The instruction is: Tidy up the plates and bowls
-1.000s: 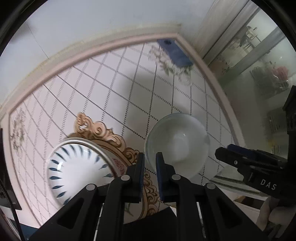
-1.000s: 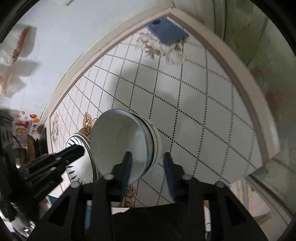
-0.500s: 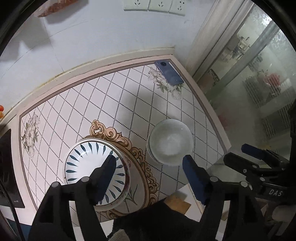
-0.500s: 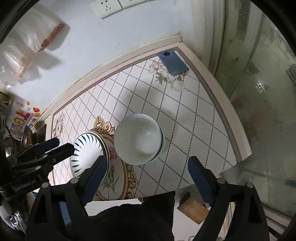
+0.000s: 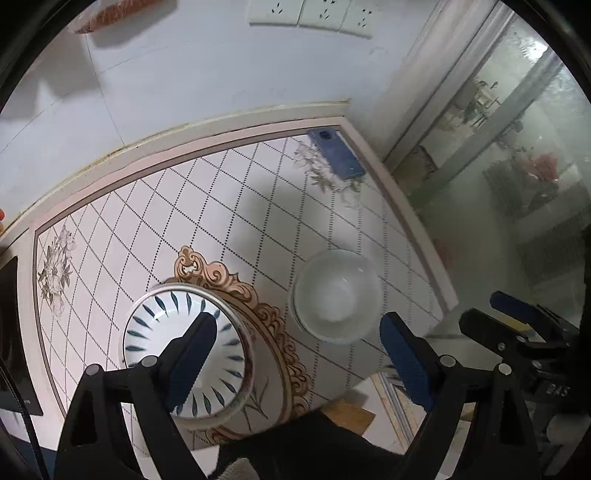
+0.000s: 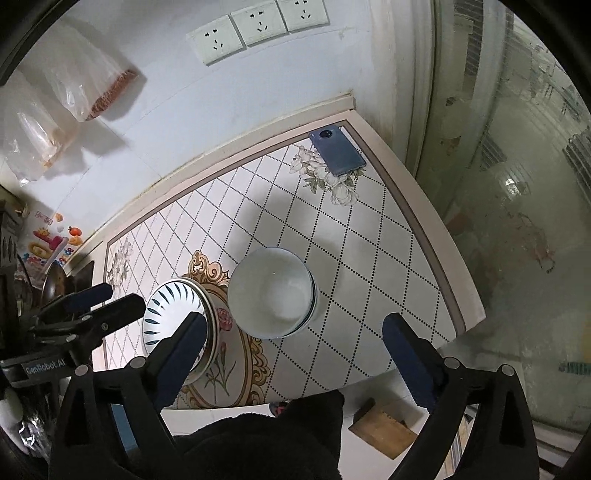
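Observation:
A stack of white bowls (image 5: 338,295) stands on the tiled table near its right edge; it also shows in the right wrist view (image 6: 271,293). A white bowl with blue leaf strokes (image 5: 184,350) stands to its left, also in the right wrist view (image 6: 173,310). My left gripper (image 5: 295,350) is open and empty, held high above both. My right gripper (image 6: 291,350) is open and empty, also high above the table. Each gripper shows in the other's view, the right one (image 5: 517,325) and the left one (image 6: 88,306).
A blue phone (image 6: 338,149) lies at the table's far right corner. The table (image 5: 184,206) meets a white wall with sockets (image 6: 258,26) behind. Plastic bags (image 6: 74,88) hang on the wall at left. A glass door (image 6: 517,184) stands at right. A wooden block (image 6: 384,430) lies on the floor.
Both grippers opened wide and drew up and back from the white bowls, which stay on the table. The view now takes in more wall and sockets.

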The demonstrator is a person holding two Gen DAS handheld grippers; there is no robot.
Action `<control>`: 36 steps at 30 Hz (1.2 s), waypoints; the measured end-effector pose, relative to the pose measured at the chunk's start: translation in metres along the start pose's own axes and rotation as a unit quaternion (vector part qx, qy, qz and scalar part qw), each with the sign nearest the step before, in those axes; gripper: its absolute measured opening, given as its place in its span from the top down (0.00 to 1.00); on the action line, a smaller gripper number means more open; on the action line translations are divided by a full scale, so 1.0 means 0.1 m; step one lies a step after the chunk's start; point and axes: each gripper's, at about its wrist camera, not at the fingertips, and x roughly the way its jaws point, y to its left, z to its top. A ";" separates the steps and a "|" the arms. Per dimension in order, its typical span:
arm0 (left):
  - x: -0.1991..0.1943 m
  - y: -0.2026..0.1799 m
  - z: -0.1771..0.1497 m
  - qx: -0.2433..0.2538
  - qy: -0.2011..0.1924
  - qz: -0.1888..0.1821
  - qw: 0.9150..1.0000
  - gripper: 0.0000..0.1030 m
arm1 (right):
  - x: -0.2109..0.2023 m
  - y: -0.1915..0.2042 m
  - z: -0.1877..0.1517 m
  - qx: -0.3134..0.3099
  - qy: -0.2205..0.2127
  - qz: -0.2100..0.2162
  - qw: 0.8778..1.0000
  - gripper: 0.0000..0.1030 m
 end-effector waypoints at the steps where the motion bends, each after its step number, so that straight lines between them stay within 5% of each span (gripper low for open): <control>1: 0.08 0.02 0.02 -0.002 0.002 0.005 1.000 0.12 | 0.09 -0.03 0.01 0.002 0.005 0.005 1.000 0.05; 11: 1.22 0.32 0.18 -0.066 0.114 -0.030 0.991 0.21 | 1.39 -0.45 0.00 0.096 0.095 0.146 0.980 0.05; 22: 2.00 0.29 0.23 -0.089 0.188 -0.100 0.973 0.35 | 2.32 -0.70 -0.10 0.160 0.141 0.226 0.951 0.05; 24: 2.06 0.27 0.23 -0.091 0.189 -0.114 0.971 0.42 | 2.42 -0.71 -0.10 0.166 0.141 0.238 0.947 0.11; 26: 2.09 0.26 0.22 -0.094 0.190 -0.129 0.969 0.60 | 2.49 -0.72 -0.11 0.176 0.143 0.251 0.941 0.27; 29: 2.05 0.23 0.21 -0.089 0.171 -0.120 0.974 0.62 | 2.55 -0.75 -0.12 0.180 0.142 0.238 0.944 0.44; 36: 2.00 0.25 0.21 -0.084 0.156 -0.097 0.979 0.63 | 2.54 -0.71 -0.12 0.165 0.140 0.227 0.950 0.48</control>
